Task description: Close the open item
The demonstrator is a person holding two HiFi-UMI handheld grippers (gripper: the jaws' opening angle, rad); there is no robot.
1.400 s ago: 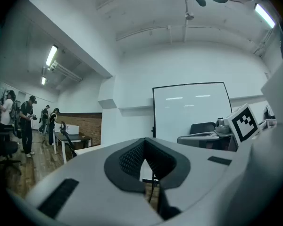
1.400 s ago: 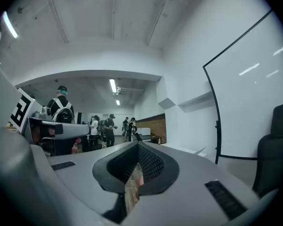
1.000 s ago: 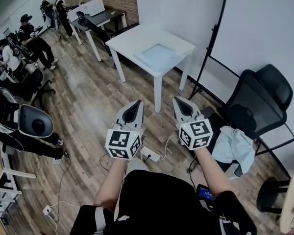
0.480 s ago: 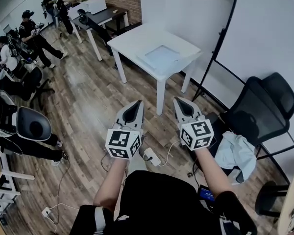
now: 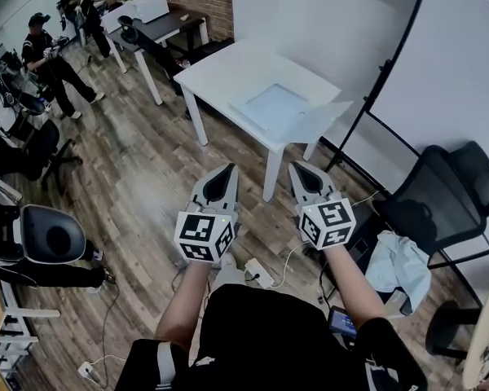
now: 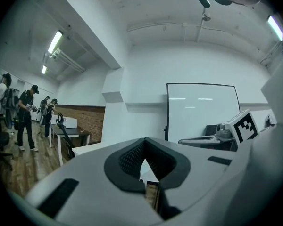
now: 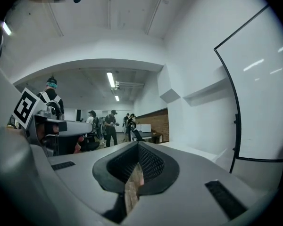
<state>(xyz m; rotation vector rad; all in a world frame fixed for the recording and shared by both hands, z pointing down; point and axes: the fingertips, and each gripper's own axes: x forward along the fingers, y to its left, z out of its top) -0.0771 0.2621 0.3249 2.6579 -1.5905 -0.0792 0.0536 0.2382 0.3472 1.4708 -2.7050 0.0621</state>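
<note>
A white table (image 5: 228, 68) stands ahead on the wood floor. On it lies a flat item (image 5: 275, 104) with a pale blue face and a white flap (image 5: 324, 119) spread out to its right. Both grippers are held in the air well short of the table, above the floor. The left gripper (image 5: 226, 172) is shut with nothing in it, and its jaws meet in the left gripper view (image 6: 145, 160). The right gripper (image 5: 300, 168) is likewise shut and empty (image 7: 135, 171).
A whiteboard on a black stand (image 5: 440, 47) rises to the right of the table. A black office chair (image 5: 450, 194) and a pale cloth (image 5: 398, 261) sit at the right. A power strip (image 5: 259, 274) with cables lies on the floor. Several people stand at the far left by a dark table (image 5: 159, 27).
The table has come nearer and shifted right in the head view as the person walks toward it. Both grippers keep their pose and stay shut.
</note>
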